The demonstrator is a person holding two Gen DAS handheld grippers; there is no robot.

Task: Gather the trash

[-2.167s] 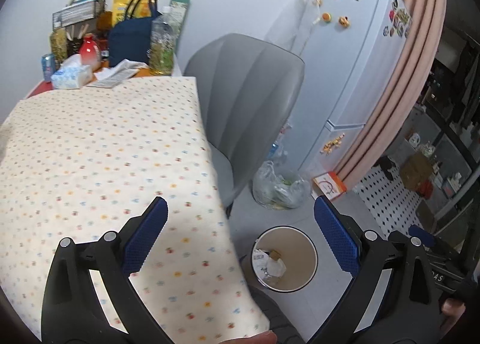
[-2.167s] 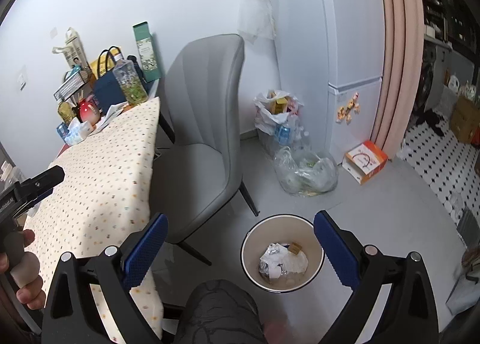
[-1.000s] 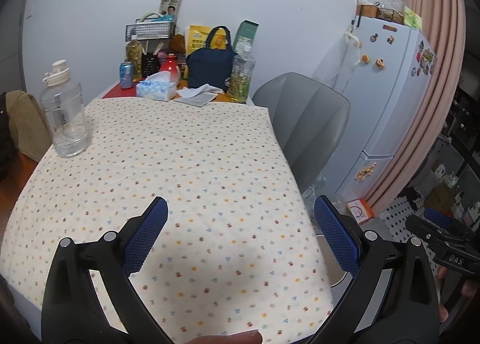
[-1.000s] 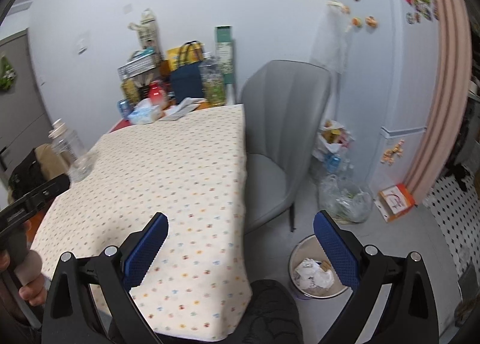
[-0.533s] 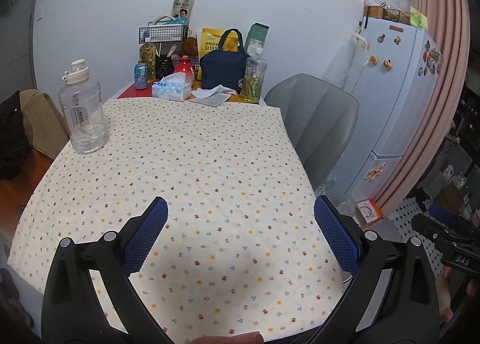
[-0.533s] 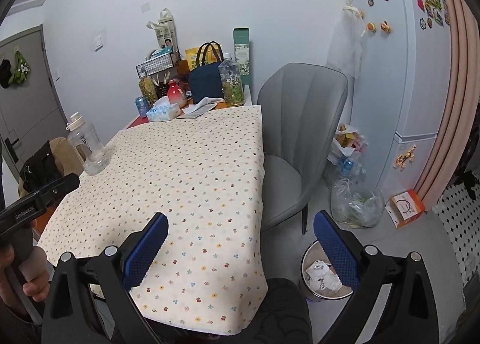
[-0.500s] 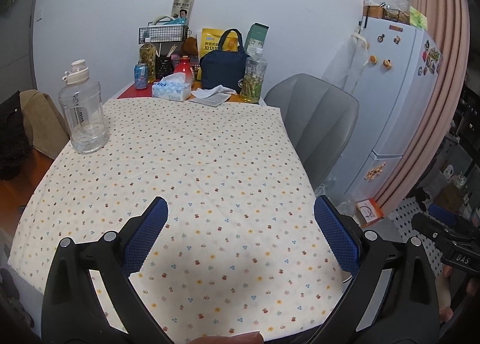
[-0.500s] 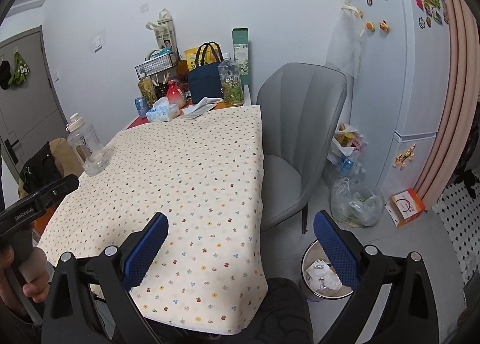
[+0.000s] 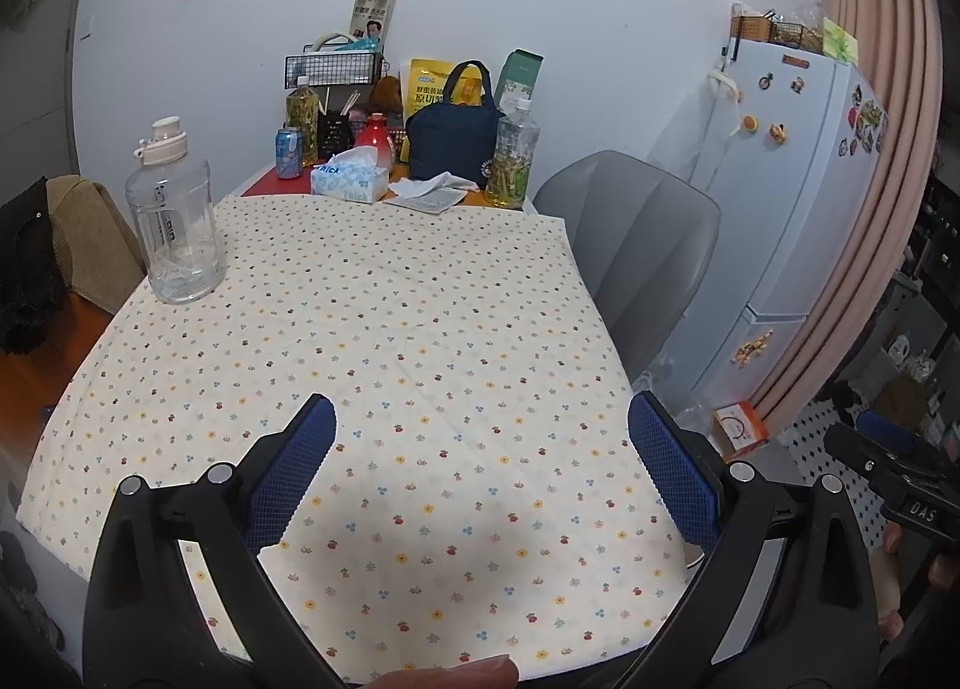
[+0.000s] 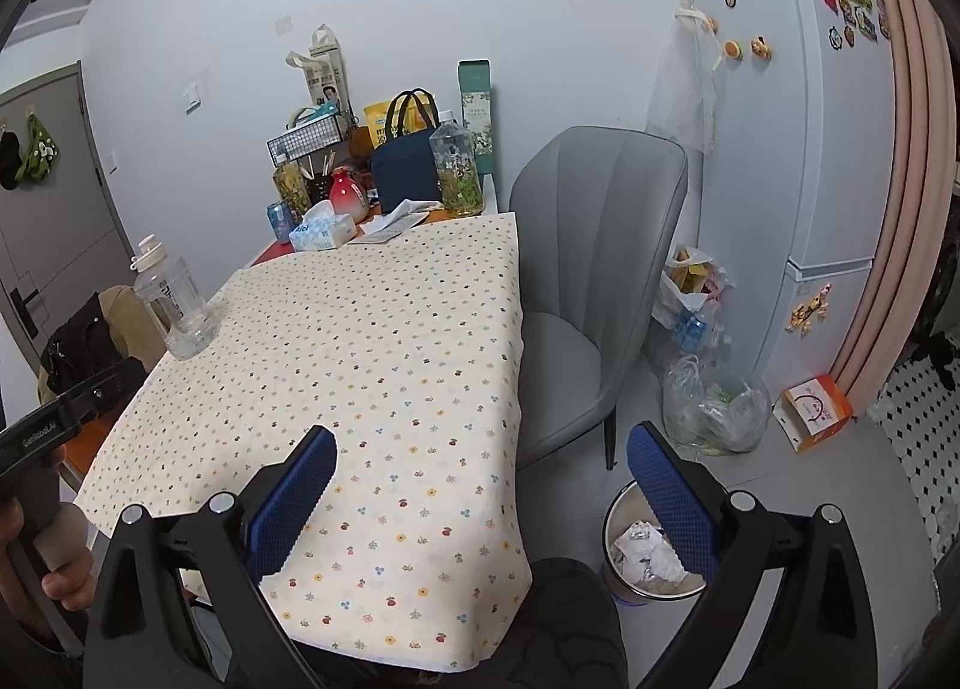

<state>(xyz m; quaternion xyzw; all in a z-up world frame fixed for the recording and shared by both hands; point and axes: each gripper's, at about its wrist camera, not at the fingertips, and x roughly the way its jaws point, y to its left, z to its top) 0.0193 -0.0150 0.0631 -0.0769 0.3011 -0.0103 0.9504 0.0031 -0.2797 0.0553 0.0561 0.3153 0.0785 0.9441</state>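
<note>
My left gripper (image 9: 482,470) is open and empty, held above the near edge of the table's flower-print cloth (image 9: 384,341). My right gripper (image 10: 478,494) is also open and empty, over the table's front right corner. On the floor to the right of the table stands a round trash bin (image 10: 621,509) with crumpled paper (image 10: 645,548) inside, partly hidden behind my right finger. No loose trash shows on the cloth. The left gripper's body (image 10: 57,419) appears at the left edge of the right wrist view, held in a hand.
A large clear water bottle (image 9: 177,227) stands on the cloth's left side. The far end holds a tissue box (image 9: 350,183), a navy bag (image 9: 455,140) and bottles. Right of the table are a grey chair (image 10: 594,269), a white fridge (image 10: 798,149), a filled plastic bag (image 10: 714,407) and an orange box (image 10: 816,407).
Both grippers have lifted away from the trash bin and swung left to face the table. Both jaws have stayed open and empty. In the last half second the views barely shift.
</note>
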